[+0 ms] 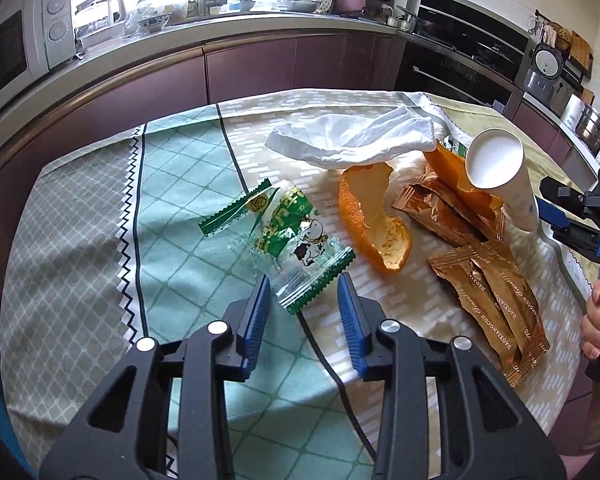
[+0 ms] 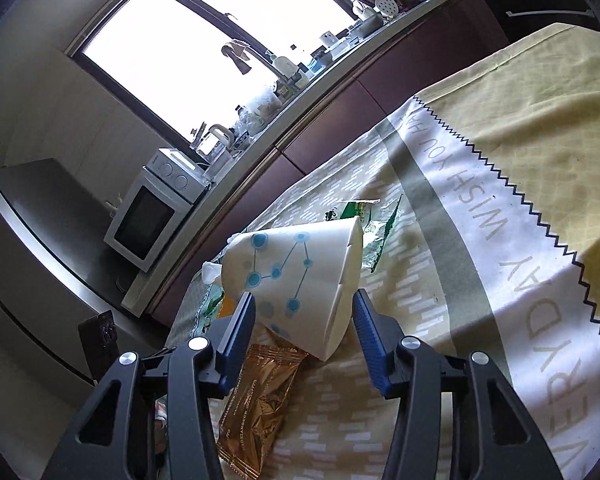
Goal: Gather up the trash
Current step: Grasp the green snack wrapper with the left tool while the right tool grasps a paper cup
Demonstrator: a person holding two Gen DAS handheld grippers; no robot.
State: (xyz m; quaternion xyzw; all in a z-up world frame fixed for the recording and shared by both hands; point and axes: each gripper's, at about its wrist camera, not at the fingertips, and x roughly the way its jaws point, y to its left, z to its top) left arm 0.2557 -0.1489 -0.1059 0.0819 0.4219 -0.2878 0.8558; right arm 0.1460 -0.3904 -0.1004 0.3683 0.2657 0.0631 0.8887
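On cloth-covered surface (image 1: 180,168): clear green-edged cow-print wrapper (image 1: 296,240) between left tool (image 1: 305,292) pads, untouched; white blue-dotted paper cup (image 2: 296,276) tilted, gripped by right tool (image 2: 304,312); orange peel (image 1: 374,220) between

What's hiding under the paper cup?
Under the paper cup lie a gold wrapper and a bit of orange peel. The cup covers their far ends, so anything more beneath stays hidden.

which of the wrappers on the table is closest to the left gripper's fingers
The clear and green cow-print wrapper; its corner lies between the left gripper fingertips. The gold wrappers lie off to the side.
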